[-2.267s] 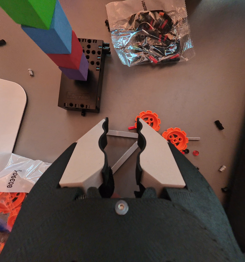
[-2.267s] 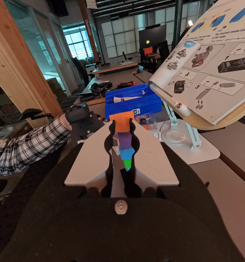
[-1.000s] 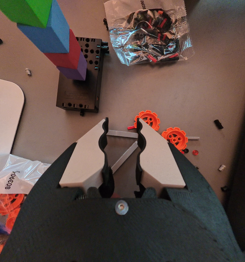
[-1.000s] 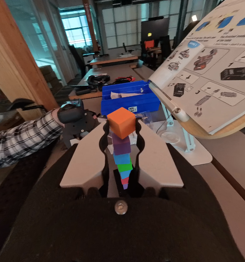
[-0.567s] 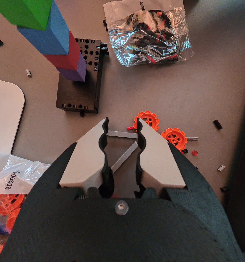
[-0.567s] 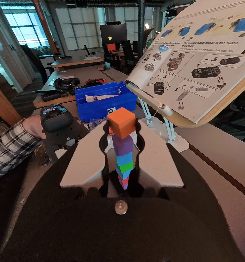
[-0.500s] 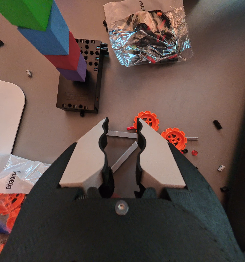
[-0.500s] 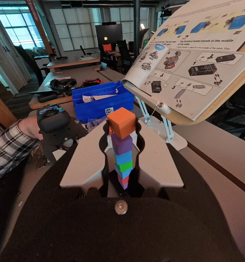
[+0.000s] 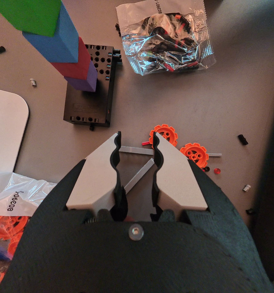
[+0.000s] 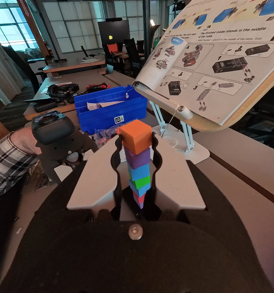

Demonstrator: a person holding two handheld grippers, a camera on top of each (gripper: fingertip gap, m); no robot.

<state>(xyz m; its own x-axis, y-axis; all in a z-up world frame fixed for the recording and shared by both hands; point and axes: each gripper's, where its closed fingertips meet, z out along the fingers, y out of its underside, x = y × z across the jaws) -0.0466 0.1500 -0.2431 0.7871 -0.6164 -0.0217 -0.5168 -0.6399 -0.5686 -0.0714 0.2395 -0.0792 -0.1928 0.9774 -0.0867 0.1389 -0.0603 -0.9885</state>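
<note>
A tower of coloured cubes stands on a black holed block, with an orange cube on top. My right gripper is open. Its fingertips stand on either side of the orange cube, close to it. In the left wrist view the tower's lower cubes rise at the upper left. My left gripper is open and empty above two grey beams on the table, next to two orange gears. It also shows in the right wrist view, held by a hand in a plaid sleeve.
A clear bag of black and red parts lies beyond the block. A bag of orange gears lies at the lower left. A white stand base carries an open booklet. A blue bin stands behind. Small loose parts dot the table.
My right gripper opened off the orange cube, which now rests on the tower, and the view swung right, showing more of the tower. My left gripper has barely moved.
</note>
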